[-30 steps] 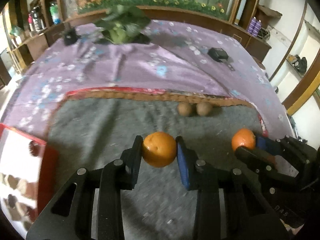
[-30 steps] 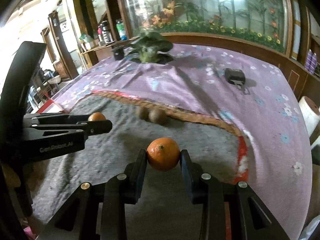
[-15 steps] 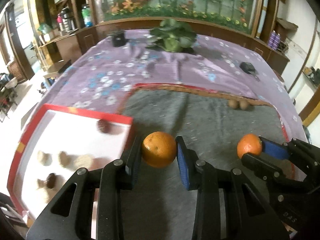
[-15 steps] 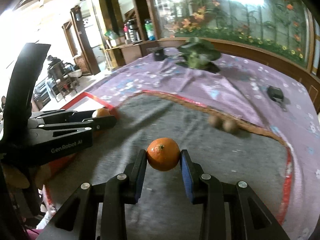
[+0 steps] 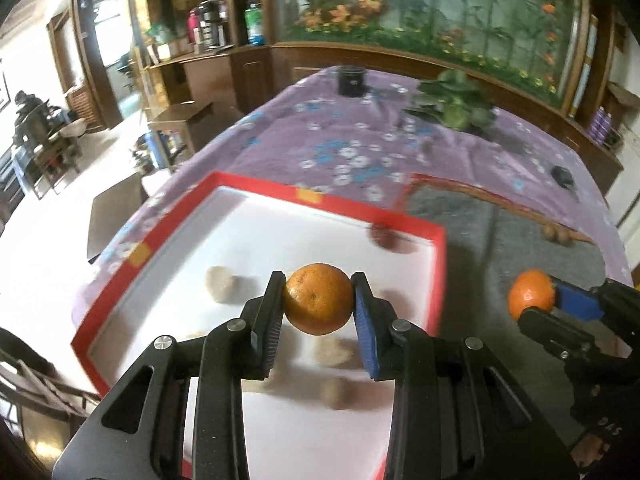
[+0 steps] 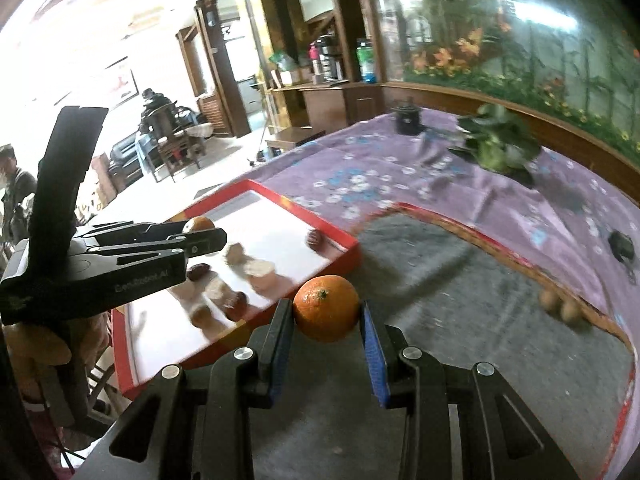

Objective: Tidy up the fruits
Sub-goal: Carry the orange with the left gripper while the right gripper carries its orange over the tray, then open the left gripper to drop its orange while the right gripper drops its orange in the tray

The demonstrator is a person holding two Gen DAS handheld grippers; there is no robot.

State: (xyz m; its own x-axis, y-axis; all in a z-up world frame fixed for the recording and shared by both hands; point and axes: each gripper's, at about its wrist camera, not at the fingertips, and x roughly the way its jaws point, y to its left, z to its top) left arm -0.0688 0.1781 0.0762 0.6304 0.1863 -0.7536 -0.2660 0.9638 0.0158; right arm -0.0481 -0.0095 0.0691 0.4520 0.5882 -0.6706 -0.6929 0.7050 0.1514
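A long table draped in a purple floral cloth [image 5: 348, 148] carries everything. On it, a grey felt mat with a red-brown border [image 6: 460, 280] lies at 3 o'clock; a red-rimmed white tray [image 5: 248, 240] sits at 9 o'clock, touching it. A leafy green plant [image 5: 456, 104] and a dark round jar [image 5: 352, 78] stand at 12 o'clock.

Scattered fruits [image 5: 219, 283] crowd the red tray [image 5: 328, 200].
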